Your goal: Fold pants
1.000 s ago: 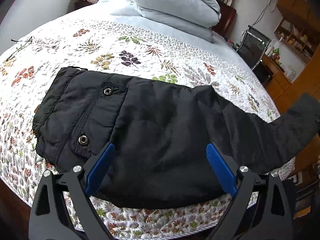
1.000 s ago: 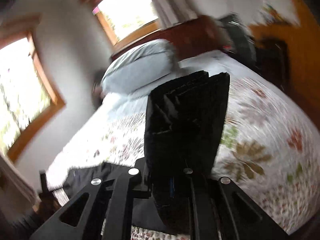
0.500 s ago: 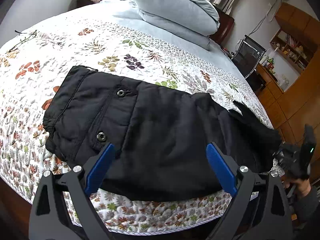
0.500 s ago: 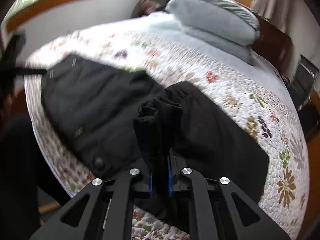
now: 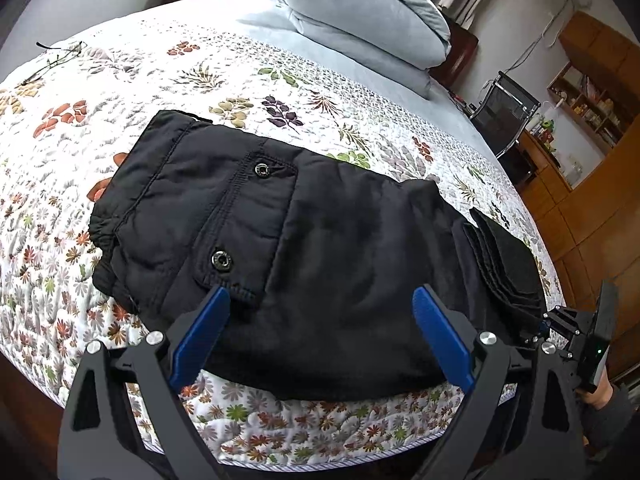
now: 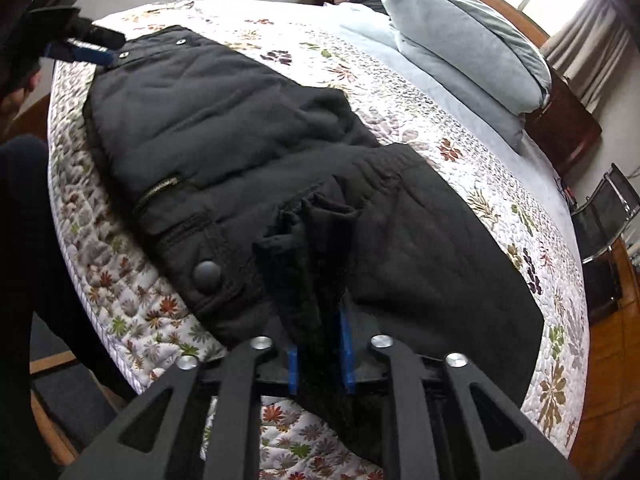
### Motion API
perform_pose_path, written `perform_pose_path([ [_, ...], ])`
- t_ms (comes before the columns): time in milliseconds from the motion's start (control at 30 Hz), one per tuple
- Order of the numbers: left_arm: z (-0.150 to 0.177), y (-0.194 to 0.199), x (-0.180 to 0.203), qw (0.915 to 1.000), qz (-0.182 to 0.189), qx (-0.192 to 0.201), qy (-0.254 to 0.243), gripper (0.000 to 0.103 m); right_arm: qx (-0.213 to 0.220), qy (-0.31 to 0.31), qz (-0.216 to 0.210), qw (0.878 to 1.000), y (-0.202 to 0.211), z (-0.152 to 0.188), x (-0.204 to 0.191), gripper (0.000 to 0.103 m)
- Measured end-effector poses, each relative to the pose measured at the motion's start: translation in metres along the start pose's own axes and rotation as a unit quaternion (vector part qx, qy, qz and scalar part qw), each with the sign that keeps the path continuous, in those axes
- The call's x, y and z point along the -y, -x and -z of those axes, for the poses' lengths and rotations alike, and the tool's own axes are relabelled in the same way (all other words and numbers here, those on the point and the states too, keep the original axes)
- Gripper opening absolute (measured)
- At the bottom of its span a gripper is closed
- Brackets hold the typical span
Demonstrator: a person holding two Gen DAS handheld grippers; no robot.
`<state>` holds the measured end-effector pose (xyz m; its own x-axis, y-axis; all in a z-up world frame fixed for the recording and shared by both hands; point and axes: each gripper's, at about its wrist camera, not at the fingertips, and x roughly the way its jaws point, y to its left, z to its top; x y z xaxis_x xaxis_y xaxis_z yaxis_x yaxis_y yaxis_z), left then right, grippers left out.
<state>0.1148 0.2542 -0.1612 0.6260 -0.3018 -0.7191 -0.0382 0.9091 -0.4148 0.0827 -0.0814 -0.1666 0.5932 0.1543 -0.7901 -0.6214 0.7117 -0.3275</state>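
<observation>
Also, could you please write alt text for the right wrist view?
The right gripper is shut on bunched cloth of the black pants, which lie across a floral quilt. Grey pillows are stacked at the bed's far end.

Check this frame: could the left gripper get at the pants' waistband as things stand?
Probably yes. The left gripper is open and holds nothing, hovering over the pants. The waistband lies exposed on the quilt with nothing on it. The right gripper is clamped on the leg end, well away.
</observation>
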Motion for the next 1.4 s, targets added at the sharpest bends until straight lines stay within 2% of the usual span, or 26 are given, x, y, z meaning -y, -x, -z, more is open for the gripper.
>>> perform_pose_path([
  [33,0.000,0.000,0.000,1.0000,0.000,-0.001,0.000,0.093,-0.003,0.003,-0.005,1.000,0.000,0.001,-0.004,0.039],
  [100,0.000,-0.002,-0.002,1.0000,-0.001,-0.004,0.001,0.093,0.000,0.019,-0.004,1.000,0.002,0.004,-0.013,0.049],
  [133,-0.001,-0.003,-0.002,1.0000,-0.001,-0.004,0.002,0.093,0.000,0.027,-0.005,1.000,0.003,0.006,-0.019,0.050],
  [200,-0.001,-0.003,-0.003,1.0000,-0.001,-0.006,0.002,0.093,0.003,0.023,-0.029,0.999,0.011,0.009,-0.021,0.050],
  [300,-0.002,-0.001,-0.003,1.0000,-0.001,-0.005,0.001,0.093,0.015,-0.026,-0.092,0.995,0.028,0.009,-0.002,0.048],
  [333,-0.002,-0.001,-0.003,1.0000,-0.001,-0.006,0.001,0.093,0.028,-0.056,-0.115,0.991,0.037,0.006,0.014,0.046],
  [500,0.000,-0.002,-0.007,1.0000,-0.001,-0.004,0.009,0.093,0.057,-0.125,-0.170,0.976,0.045,-0.014,0.059,0.047],
  [567,0.001,-0.003,-0.007,0.9999,-0.001,-0.005,0.011,0.093,0.044,-0.123,-0.152,0.980,0.037,-0.020,0.061,0.046],
  [600,0.001,-0.003,-0.006,0.9999,0.000,-0.005,0.010,0.093,0.034,-0.124,-0.129,0.983,0.029,-0.022,0.061,0.046],
  [733,0.001,-0.004,-0.005,0.9999,0.000,-0.004,0.014,0.094,-0.004,-0.128,-0.099,0.987,0.000,-0.015,0.055,0.046],
  [800,0.001,-0.005,-0.006,0.9999,0.001,-0.005,0.013,0.094,-0.016,-0.108,-0.096,0.989,-0.010,-0.010,0.041,0.042],
  [833,0.002,-0.005,-0.006,0.9999,0.000,-0.005,0.012,0.094,-0.018,-0.100,-0.095,0.990,-0.011,-0.008,0.035,0.038],
  [967,0.003,-0.007,-0.008,0.9999,0.001,-0.007,0.015,0.094,-0.024,-0.095,-0.100,0.990,-0.015,-0.005,0.032,0.037],
  [1067,0.002,-0.005,-0.008,0.9998,0.001,-0.006,0.021,0.094,-0.025,-0.106,-0.124,0.986,-0.009,-0.010,0.044,0.037],
  [1200,0.004,0.011,-0.003,0.9995,-0.001,0.005,0.030,0.094,-0.013,-0.097,-0.174,0.980,0.012,-0.032,0.060,0.052],
  [1300,0.008,0.023,-0.005,0.9983,-0.023,0.011,0.053,0.094,-0.013,-0.064,-0.214,0.975,0.022,-0.065,0.067,0.061],
  [1367,0.013,0.028,-0.011,0.9951,-0.054,0.008,0.082,0.094,-0.014,-0.045,-0.240,0.970,0.023,-0.090,0.069,0.067],
  [1400,0.015,0.029,-0.014,0.9936,-0.067,0.005,0.091,0.094,-0.015,-0.038,-0.249,0.968,0.023,-0.102,0.068,0.073],
])
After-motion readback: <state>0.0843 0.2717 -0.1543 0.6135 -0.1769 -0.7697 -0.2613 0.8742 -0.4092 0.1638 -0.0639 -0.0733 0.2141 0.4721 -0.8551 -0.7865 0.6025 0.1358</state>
